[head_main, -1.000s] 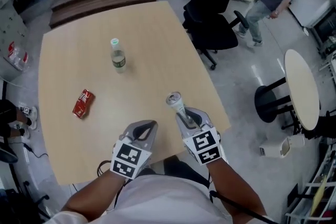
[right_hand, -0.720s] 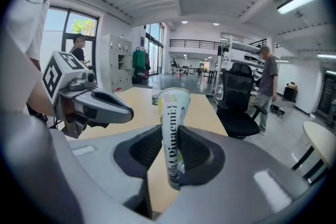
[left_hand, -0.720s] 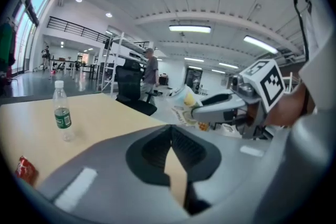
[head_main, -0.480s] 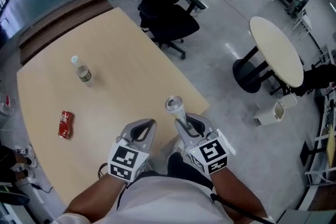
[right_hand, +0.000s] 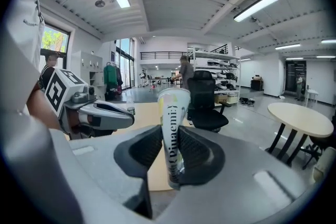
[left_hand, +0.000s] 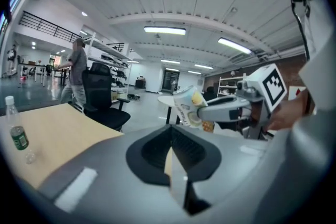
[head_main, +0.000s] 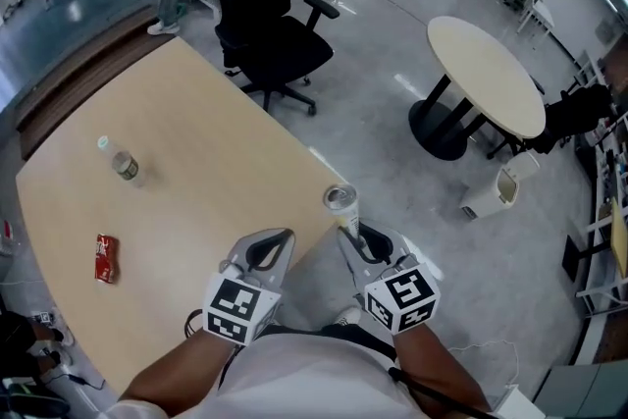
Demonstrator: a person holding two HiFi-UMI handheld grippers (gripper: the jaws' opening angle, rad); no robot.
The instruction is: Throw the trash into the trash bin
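A: Right gripper is clamping the can, upright, near the table corner. Left gripper is hanging pinched shut, empty.
B: Bin is sitting on the floor ahead and rightward, well apart from the can; right side is riding nearer.

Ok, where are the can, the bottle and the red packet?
can (right_hand: 171, 134), right gripper view, its printed side
bottle (head_main: 124, 165), head view, its body
red packet (head_main: 105, 257), head view, its middle
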